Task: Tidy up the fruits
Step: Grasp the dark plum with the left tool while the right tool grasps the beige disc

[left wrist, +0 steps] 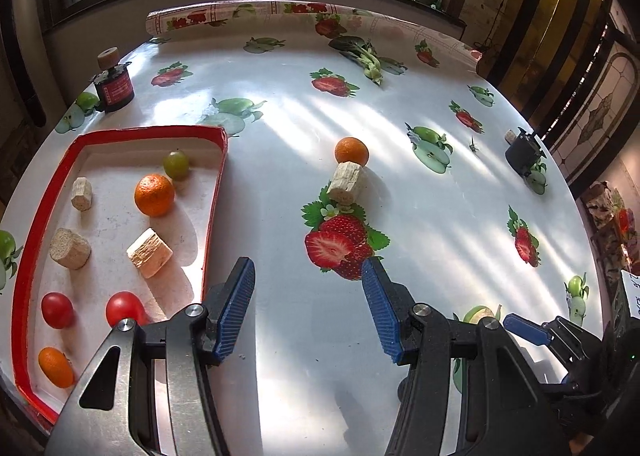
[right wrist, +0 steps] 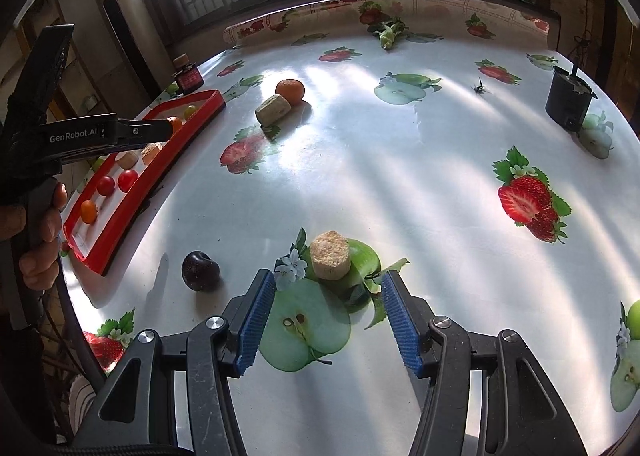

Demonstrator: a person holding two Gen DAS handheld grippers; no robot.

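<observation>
Jaws spread and empty on both: left gripper [left wrist: 308, 308] over bare table [left wrist: 460, 192], just right of red tray [left wrist: 214, 212]; right gripper [right wrist: 328, 320] near a cut chunk [right wrist: 330, 255]. Tray holds tangerines, tomatoes, grape [left wrist: 176, 165], pale chunks. Loose: mid-table tangerine [left wrist: 351, 151] touching a chunk [left wrist: 345, 182]; dark plum [right wrist: 200, 270] near-left.

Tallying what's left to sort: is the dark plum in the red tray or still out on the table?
Out. The dark plum lies on the tablecloth, just beyond the red tray's near corner.
</observation>
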